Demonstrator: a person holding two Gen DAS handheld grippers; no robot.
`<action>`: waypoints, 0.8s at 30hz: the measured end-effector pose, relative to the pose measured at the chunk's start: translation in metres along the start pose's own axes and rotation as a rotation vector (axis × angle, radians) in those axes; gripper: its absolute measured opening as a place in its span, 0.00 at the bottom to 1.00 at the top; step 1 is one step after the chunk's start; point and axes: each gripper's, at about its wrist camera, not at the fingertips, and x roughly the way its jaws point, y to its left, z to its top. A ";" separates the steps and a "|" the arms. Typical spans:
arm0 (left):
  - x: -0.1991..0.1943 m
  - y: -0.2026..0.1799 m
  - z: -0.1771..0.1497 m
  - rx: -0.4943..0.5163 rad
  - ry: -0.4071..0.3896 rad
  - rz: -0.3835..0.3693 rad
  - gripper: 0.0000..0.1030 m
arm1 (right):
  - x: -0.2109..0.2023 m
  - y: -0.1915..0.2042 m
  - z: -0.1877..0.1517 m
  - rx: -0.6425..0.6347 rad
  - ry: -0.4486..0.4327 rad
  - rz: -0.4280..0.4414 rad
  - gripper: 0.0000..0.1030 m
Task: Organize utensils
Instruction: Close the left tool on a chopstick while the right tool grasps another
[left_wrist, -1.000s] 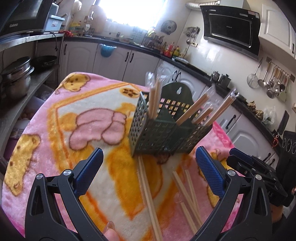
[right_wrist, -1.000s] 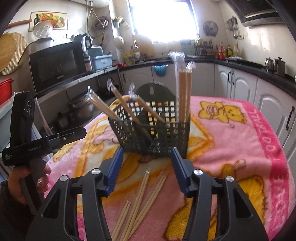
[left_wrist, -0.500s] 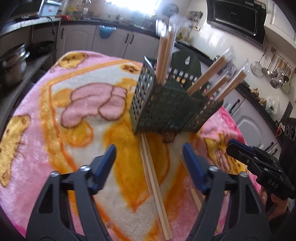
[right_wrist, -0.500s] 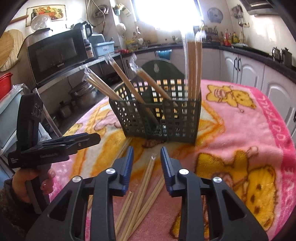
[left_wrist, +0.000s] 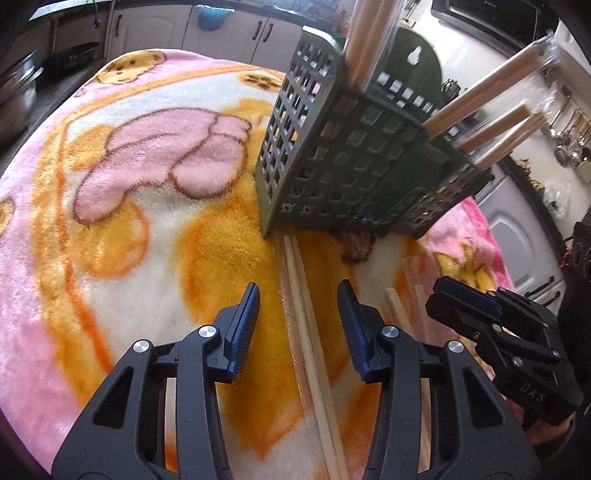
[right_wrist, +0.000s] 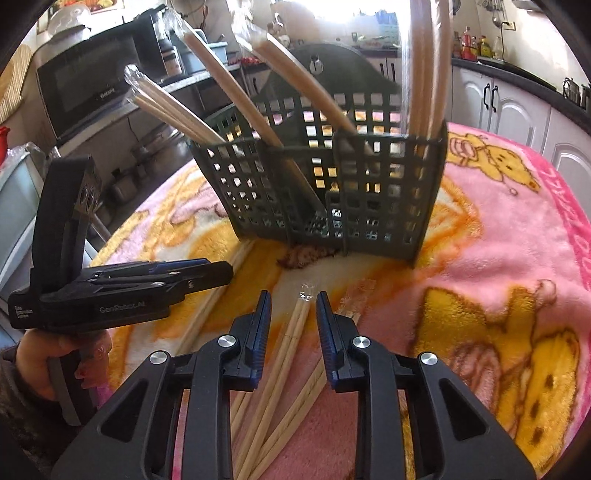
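A dark green lattice utensil holder (left_wrist: 354, 162) stands on the pink and orange blanket, with several wrapped chopstick pairs (left_wrist: 476, 101) leaning out of it; it shows too in the right wrist view (right_wrist: 332, 192). My left gripper (left_wrist: 297, 314) is open, its fingers either side of a wrapped chopstick pair (left_wrist: 306, 332) lying on the blanket. My right gripper (right_wrist: 293, 321) is open, narrowly, around the tip of another pair (right_wrist: 288, 347) among several loose pairs. Neither touches the sticks.
The blanket (left_wrist: 129, 177) covers a table. More loose chopsticks (left_wrist: 397, 306) lie right of my left gripper. The right gripper (left_wrist: 495, 332) shows at the lower right of the left view; the left gripper (right_wrist: 122, 291) shows at the left of the right view. Kitchen cabinets lie beyond.
Both grippers have dropped toward the blanket and moved closer to the holder. Both jaws have narrowed around the chopstick pairs lying in front of them.
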 end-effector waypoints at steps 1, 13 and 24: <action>0.003 0.000 0.001 0.000 0.003 0.007 0.34 | 0.004 0.000 0.000 0.000 0.009 -0.001 0.24; 0.005 0.013 0.003 0.006 0.000 0.025 0.12 | 0.046 -0.001 0.009 0.013 0.103 -0.057 0.24; -0.005 0.028 -0.002 -0.047 0.016 -0.028 0.05 | 0.046 0.006 0.015 0.009 0.073 -0.032 0.11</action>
